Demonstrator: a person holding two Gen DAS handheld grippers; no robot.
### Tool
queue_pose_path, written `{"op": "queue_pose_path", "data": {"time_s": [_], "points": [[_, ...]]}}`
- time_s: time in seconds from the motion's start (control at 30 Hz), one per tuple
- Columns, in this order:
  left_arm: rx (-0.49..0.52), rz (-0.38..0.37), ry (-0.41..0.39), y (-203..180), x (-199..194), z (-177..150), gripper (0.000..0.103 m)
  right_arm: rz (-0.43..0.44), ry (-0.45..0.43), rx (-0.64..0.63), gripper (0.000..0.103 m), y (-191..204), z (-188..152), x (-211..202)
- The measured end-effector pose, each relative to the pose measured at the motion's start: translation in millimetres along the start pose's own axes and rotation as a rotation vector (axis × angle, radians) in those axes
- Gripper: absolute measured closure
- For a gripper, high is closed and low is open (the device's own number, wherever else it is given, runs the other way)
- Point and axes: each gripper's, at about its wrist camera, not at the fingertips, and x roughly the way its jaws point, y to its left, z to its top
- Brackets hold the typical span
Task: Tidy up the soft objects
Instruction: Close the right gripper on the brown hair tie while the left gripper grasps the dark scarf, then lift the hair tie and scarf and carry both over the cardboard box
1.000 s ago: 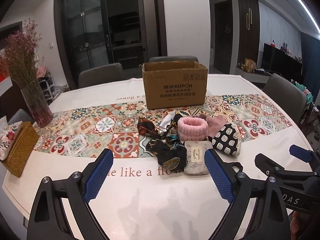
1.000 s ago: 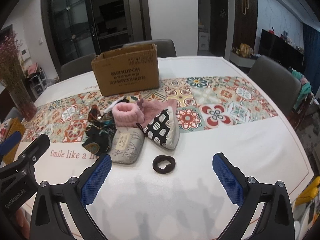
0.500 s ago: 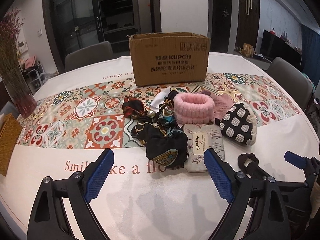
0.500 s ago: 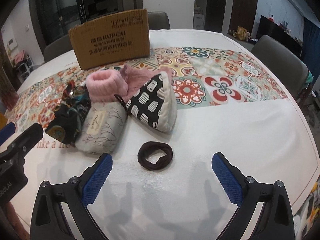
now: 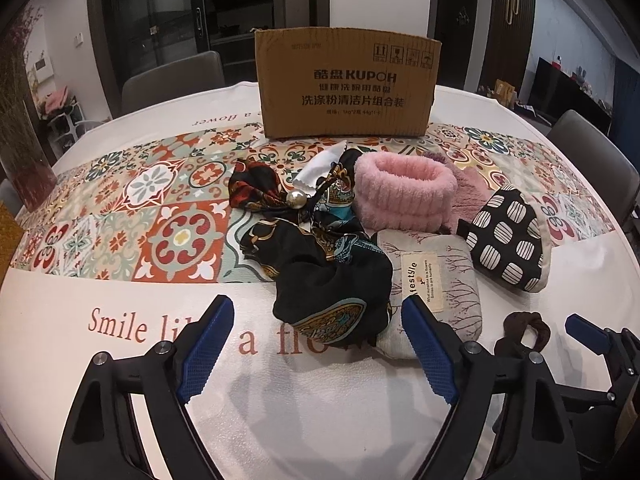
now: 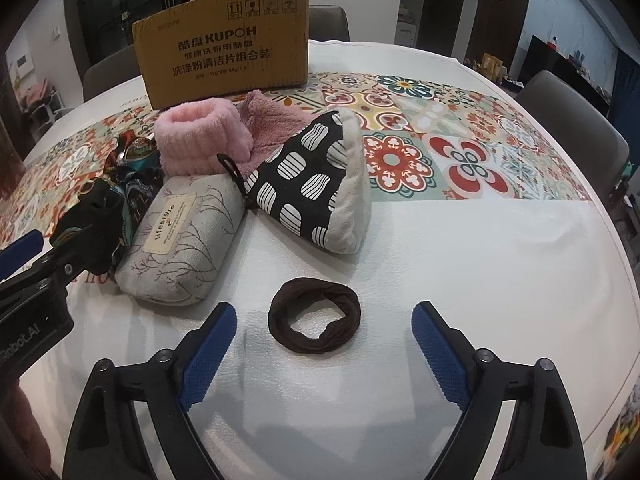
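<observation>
While the brown corrugated cardboard box (image 5: pixel 347 86) stands open-topped at the far side of the patterned table runner (image 5: pixel 132 216), I keep both tools low over the white tablecloth (image 6: pixel 460 280). Just in front of the box lies the heap: a fluffy pink knitted headband (image 6: pixel 202 136), a black-and-white spotted padded pouch (image 6: pixel 308 184), a grey printed fabric pouch (image 6: pixel 184 236) and a black patterned silk scarf (image 5: pixel 328 280). Farthest from the box, apart from the heap, the small dark brown hair tie (image 6: pixel 315 318) lies flat. My right gripper (image 6: pixel 322 348) has its jaws wide apart, the tie just ahead and between them. My left gripper (image 5: pixel 316 344), equally spread, points at the scarf's near edge. I judge the thin tie may slide or flatten under closing pads, or the tablecloth may be pinched with it. The scarf could drag its neighbours along if lifted.
</observation>
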Motion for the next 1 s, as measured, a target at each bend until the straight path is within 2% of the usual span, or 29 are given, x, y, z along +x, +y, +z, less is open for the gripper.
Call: {"op": "queue_pose_path", "data": {"time_s": [0.17, 0.3, 0.37, 0.47, 0.53, 0.63, 0.73, 0.87, 1.0], "points": [[0.001, -0.009, 0.008, -2, 11, 1, 0.024, 0.004, 0.016, -0.004, 0.025, 2, -2, 7], [-0.014, -0.015, 0.027, -2, 19, 1, 0.037, 0.019, 0.020, 0.016, 0.031, 0, -1, 9], [-0.027, -0.024, 0.040, -1, 23, 0, 0.045, 0.030, 0.022, 0.019, 0.035, 0, 0, 10], [-0.031, -0.028, 0.040, 0, 25, 1, 0.056, 0.039, 0.018, 0.011, 0.047, 1, 1, 10], [-0.018, -0.030, 0.039, -2, 26, 1, 0.074, 0.046, 0.017, 0.003, 0.055, 2, 2, 9], [0.016, -0.040, 0.043, -4, 26, 1, 0.084, 0.055, 0.018, -0.012, 0.066, 3, 3, 9], [0.027, -0.033, 0.033, -5, 24, 1, 0.089, 0.056, 0.021, -0.024, 0.079, 4, 3, 8], [0.041, -0.032, 0.005, -7, 15, 2, 0.090, 0.065, 0.017, -0.029, 0.087, 2, 3, 4], [0.042, -0.037, -0.027, -7, 1, 6, 0.091, 0.072, -0.009, -0.025, 0.087, 0, 7, -5]]}}
